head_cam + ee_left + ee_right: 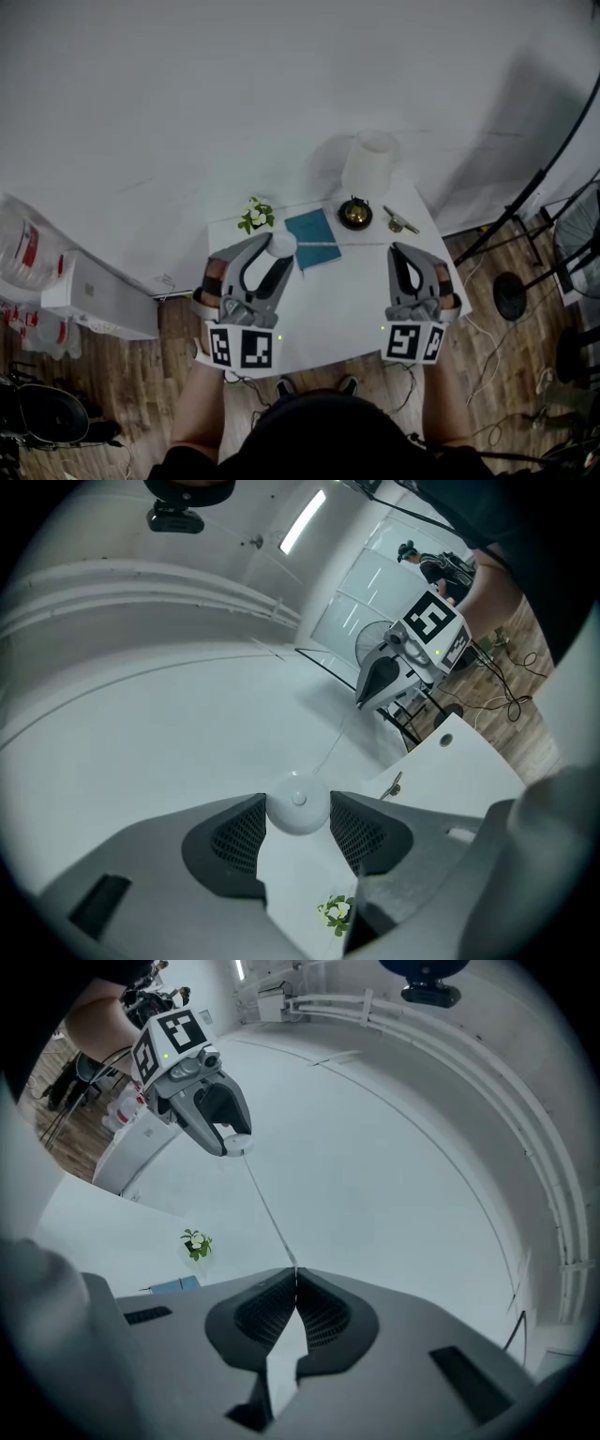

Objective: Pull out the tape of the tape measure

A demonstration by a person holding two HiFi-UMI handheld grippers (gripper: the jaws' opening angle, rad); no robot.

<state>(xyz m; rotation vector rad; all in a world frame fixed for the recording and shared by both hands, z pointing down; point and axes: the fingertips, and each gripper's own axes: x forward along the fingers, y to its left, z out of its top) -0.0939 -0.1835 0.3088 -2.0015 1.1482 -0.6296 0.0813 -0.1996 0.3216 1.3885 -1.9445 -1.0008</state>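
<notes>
A small round white tape measure sits gripped between the jaws of my left gripper, held above the white table. In the left gripper view the case fills the gap between the pads of the left gripper. A thin tape runs level from the case to my right gripper, which is shut on the tape's end. In the right gripper view the tape stretches from the closed tips of the right gripper to the case in the far left gripper.
On the table's far side lie a teal notebook, a small potted plant, a tall white cylinder, a round black and gold object and a metal clip. A black stand with cables is at the right.
</notes>
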